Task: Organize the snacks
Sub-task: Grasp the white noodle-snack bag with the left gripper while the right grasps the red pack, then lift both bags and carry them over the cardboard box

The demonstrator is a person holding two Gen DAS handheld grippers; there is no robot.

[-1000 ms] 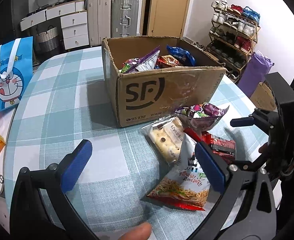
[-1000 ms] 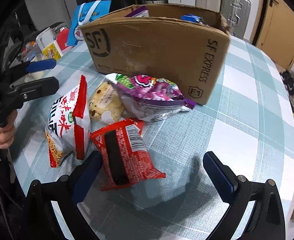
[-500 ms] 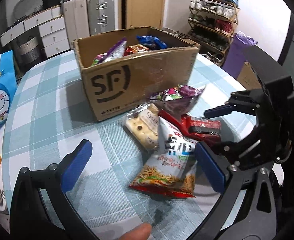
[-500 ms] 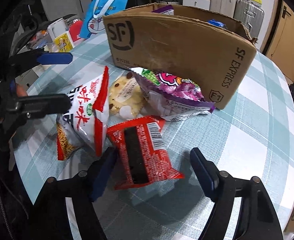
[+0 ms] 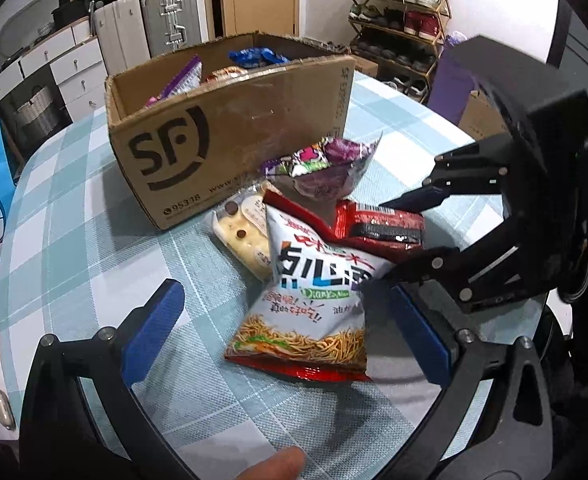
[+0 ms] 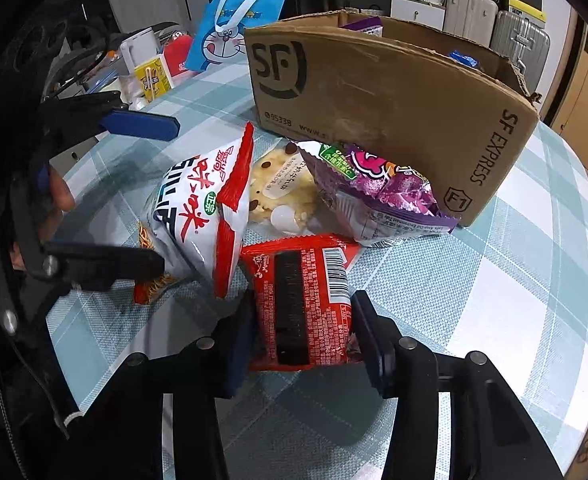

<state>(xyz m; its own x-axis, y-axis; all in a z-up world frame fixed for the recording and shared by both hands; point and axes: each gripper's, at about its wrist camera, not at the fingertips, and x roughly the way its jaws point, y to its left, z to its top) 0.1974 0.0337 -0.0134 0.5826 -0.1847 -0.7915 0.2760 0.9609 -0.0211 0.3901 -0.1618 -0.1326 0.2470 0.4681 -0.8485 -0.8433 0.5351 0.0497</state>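
Four snack packets lie loose on the checked table (image 6: 493, 280), in front of one cardboard box (image 6: 373, 92). Left to right in the right wrist view: one white-and-red noodle packet (image 6: 198, 216), one pale cookie packet (image 6: 278, 188), one red packet (image 6: 301, 304), one purple packet (image 6: 377, 196) touching the box wall. The box holds further packets — count cannot be told.

Left gripper (image 5: 290, 320): jaws wide apart, straddling the noodle packet's lower end; pads not pressing it.

Right gripper (image 6: 301, 340): jaws have just been closing — both blue pads now clamp the red packet's sides, the packet resting on the table.
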